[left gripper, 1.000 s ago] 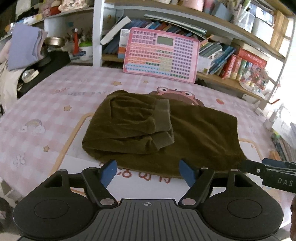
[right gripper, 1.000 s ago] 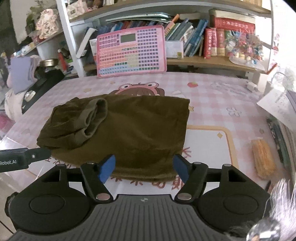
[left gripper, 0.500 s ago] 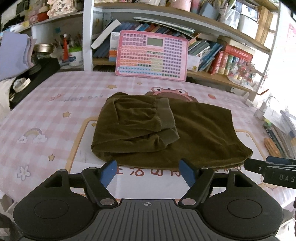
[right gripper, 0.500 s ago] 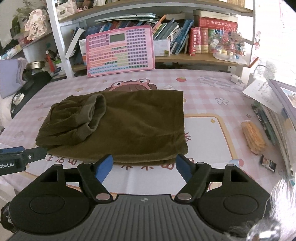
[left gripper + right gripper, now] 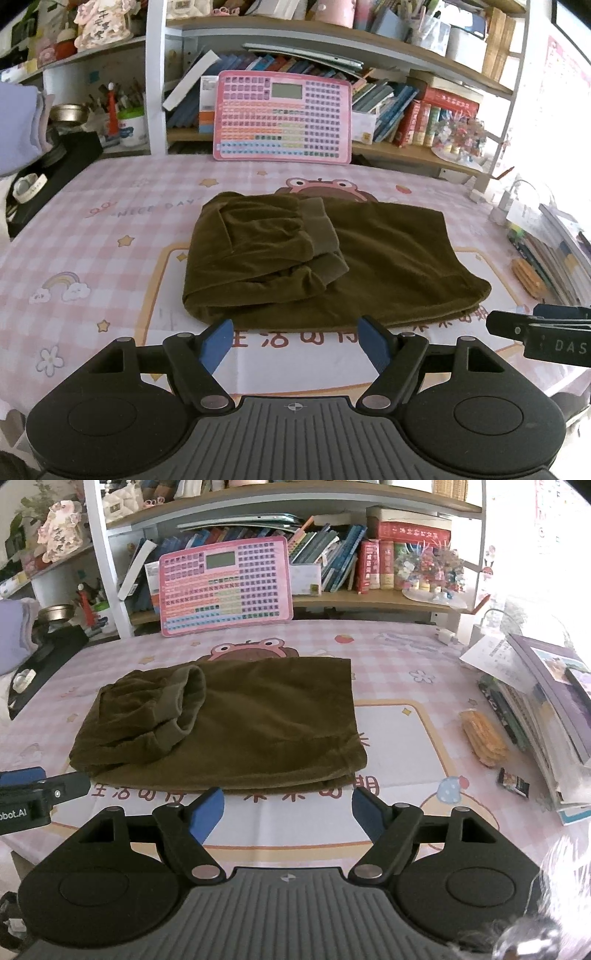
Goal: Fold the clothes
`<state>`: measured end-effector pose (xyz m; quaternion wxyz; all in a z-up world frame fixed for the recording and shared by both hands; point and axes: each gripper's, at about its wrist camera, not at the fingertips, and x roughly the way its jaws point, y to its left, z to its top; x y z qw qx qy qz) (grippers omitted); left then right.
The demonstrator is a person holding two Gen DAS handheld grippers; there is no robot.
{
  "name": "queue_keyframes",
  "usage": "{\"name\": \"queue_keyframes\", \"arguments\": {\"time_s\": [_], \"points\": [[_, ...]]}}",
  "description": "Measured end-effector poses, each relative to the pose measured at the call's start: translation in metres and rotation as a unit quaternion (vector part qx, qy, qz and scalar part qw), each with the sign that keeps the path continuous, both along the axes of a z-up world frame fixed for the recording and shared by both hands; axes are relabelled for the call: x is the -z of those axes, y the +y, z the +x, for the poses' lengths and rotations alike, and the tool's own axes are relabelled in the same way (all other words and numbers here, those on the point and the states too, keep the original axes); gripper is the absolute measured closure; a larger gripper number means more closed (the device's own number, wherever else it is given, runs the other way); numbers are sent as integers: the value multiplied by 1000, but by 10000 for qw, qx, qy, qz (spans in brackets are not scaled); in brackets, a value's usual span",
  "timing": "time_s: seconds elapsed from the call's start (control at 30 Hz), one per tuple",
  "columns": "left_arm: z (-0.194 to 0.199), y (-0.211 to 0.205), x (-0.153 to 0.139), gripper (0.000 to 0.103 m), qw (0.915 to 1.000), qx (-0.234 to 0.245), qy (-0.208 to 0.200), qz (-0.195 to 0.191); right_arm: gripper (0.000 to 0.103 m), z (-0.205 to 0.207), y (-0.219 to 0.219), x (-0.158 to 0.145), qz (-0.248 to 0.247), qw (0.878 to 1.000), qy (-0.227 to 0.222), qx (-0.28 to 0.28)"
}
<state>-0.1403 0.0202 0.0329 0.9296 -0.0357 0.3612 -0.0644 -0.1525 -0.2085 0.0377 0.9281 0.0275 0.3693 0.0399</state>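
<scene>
Nearest the camera in the left wrist view, the left gripper [image 5: 295, 338] is seen with its jaws spread wide and nothing held between them; its blue fingertips [image 5: 216, 339] are poised over bare tabletop [image 5: 110, 258], just short of the near hem of the olive-brown garment [image 5: 388, 266]. In the right wrist view, the right gripper [image 5: 288, 810] is likewise released and empty, its jaws parted just before the same near edge; no contact with the cloth is seen in either view.

The garment [image 5: 266, 720] is laid flat in the middle of the pink checked tabletop [image 5: 406, 657], folded into a rough rectangle. Two ribbed cuffs [image 5: 325, 236] are folded over onto its left half, where the fabric is bunched and wrinkled, while the right half is smooth. Part of the right gripper's body is caught at the right edge of the left view, beside the garment's near right corner.

To the right of the garment, an orange packet [image 5: 484, 736] and a stack of books [image 5: 546, 701] are seen. Beyond the garment, a pink keyboard toy [image 5: 282, 116] is propped against the bookshelf [image 5: 424, 55].
</scene>
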Motion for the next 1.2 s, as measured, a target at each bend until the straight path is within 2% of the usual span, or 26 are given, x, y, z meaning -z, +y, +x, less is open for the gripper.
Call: {"name": "queue_keyframes", "arguments": {"time_s": [0.77, 0.87, 0.93, 1.2], "points": [[13, -3, 4, 26, 9999, 34, 100, 122, 26, 9, 0, 4, -4, 10000, 45, 41], [15, -5, 5, 26, 9998, -4, 139, 147, 25, 12, -2, 6, 7, 10000, 88, 32], [17, -6, 6, 22, 9997, -50, 169, 165, 25, 15, -4, 9, 14, 9999, 130, 10], [26, -16, 9, 21, 9990, -233, 291, 243, 23, 33, -17, 16, 75, 9995, 249, -195]]}}
